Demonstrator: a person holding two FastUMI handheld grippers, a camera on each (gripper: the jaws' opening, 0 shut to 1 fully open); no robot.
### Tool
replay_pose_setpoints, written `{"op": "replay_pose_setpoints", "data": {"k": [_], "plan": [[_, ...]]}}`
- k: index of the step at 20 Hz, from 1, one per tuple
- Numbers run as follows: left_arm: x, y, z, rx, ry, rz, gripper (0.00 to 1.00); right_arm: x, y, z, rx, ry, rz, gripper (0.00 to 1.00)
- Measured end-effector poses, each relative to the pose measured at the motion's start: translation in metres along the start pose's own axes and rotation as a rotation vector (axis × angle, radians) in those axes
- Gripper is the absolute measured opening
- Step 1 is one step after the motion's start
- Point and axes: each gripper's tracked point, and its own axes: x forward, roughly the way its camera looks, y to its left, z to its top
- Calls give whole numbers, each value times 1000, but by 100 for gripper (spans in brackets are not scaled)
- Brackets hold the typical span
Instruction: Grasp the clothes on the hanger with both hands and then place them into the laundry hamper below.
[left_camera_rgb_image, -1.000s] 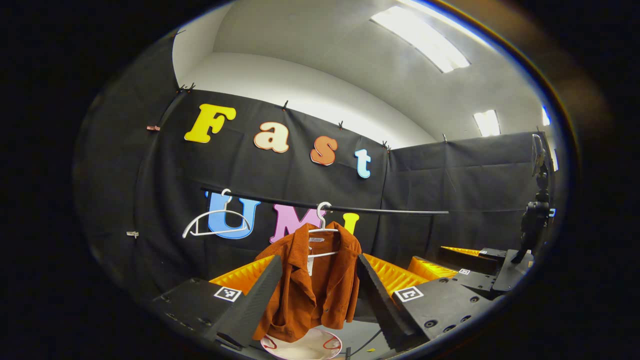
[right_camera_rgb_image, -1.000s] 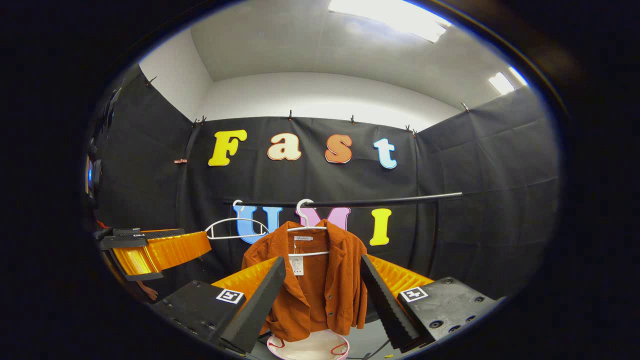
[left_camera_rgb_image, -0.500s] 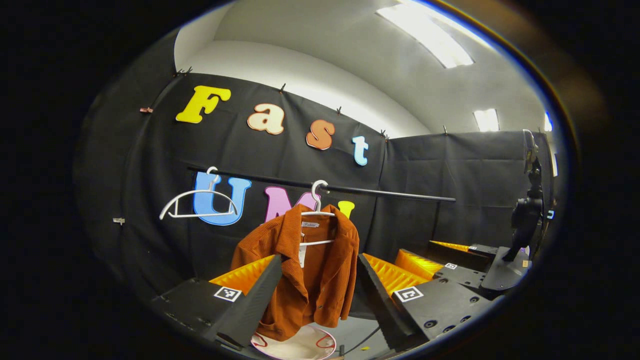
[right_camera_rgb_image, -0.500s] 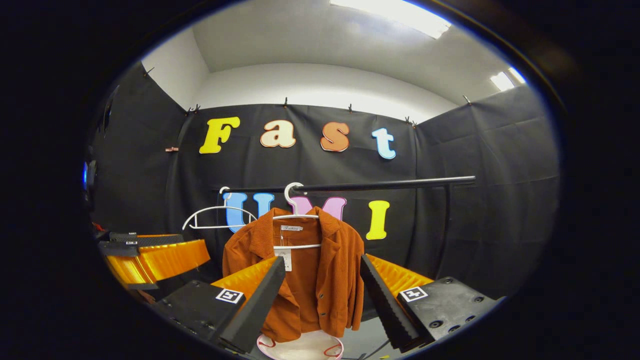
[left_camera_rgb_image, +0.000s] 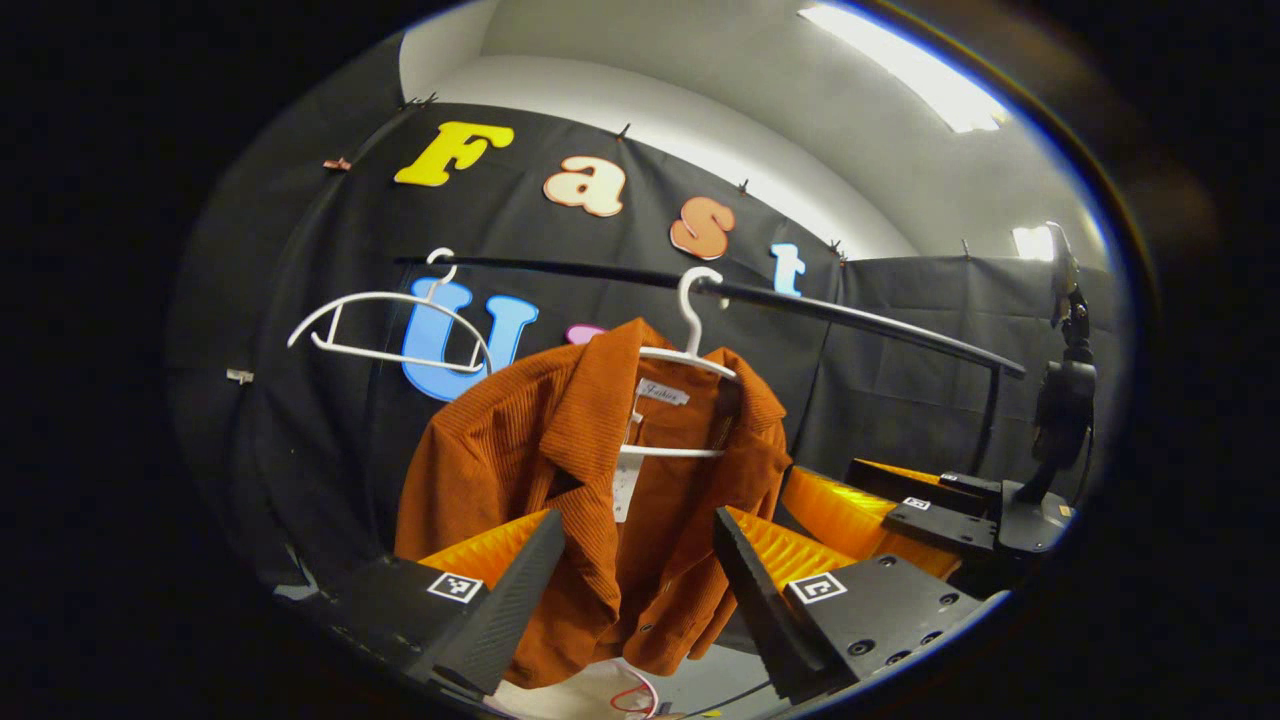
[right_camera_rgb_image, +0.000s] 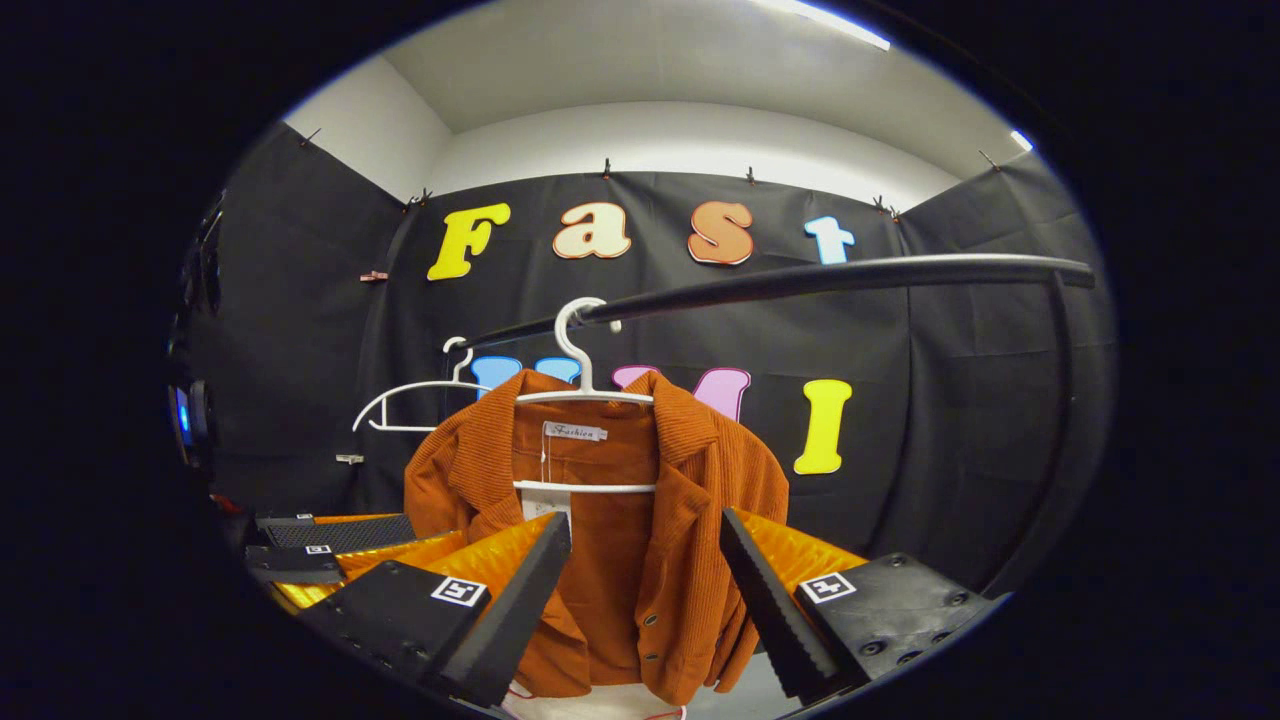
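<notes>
In the left gripper view, an empty white hanger (left_camera_rgb_image: 385, 325) hangs at the upper left of the frame from a black rail (left_camera_rgb_image: 800, 305) that runs across the booth toward the right. Just right of it on the same rail, a second white hanger (left_camera_rgb_image: 690, 350) carries the rust-orange corduroy jacket (left_camera_rgb_image: 560, 470), which fills the middle of the frame and drapes down to the lower centre. The left gripper (left_camera_rgb_image: 630, 585) sits at the bottom centre with its fingers spread wide, one on each side of the jacket's lower part; nothing is pinched between them. Below the jacket's hem a pale rim with red marks, the laundry hamper (left_camera_rgb_image: 600, 695), peeks out at the bottom edge. At the lower right of the frame the right gripper (left_camera_rgb_image: 900, 505) appears farther off, and a black camera stand (left_camera_rgb_image: 1060, 420) rises at the far right.

In the right gripper view, the left gripper (right_camera_rgb_image: 330, 545) shows at the lower left. The empty white hanger (right_camera_rgb_image: 420, 400) hangs left of centre, and the jacket (right_camera_rgb_image: 620, 530) on its hanger (right_camera_rgb_image: 580, 380) occupies the centre, under the rail (right_camera_rgb_image: 800, 282) that sweeps to the upper right. The right gripper (right_camera_rgb_image: 640, 600) at the bottom centre has its fingers spread apart, framing the jacket's front without clamping it. The hamper's pale rim (right_camera_rgb_image: 600, 703) shows at the bottom edge beneath the hem.
</notes>
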Motion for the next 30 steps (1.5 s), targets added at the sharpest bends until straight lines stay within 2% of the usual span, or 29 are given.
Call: {"op": "replay_pose_setpoints", "data": {"k": [3, 11, 17, 24, 27, 28, 30], "plan": [[27, 22, -20, 13, 11, 139, 95, 25, -7, -31, 39, 55, 23, 97], [75, 40, -68, 7, 57, 311, 95, 71, -12, -69, 65, 117, 69, 98], [100, 51, -61, -39, 2, 407, 95, 99, -3, -82, 121, 144, 111, 98], [110, 80, -41, -52, -69, 511, 94, 138, -16, -90, 165, 114, 89, 96], [117, 97, -22, -82, -96, 544, 93, 157, -19, -86, 209, 94, 113, 87], [112, 103, -19, -91, -104, 565, 81, 163, -26, -89, 207, 92, 99, 89], [104, 113, -7, -91, -135, 595, 46, 164, -42, -88, 192, 65, 84, 45]]}}
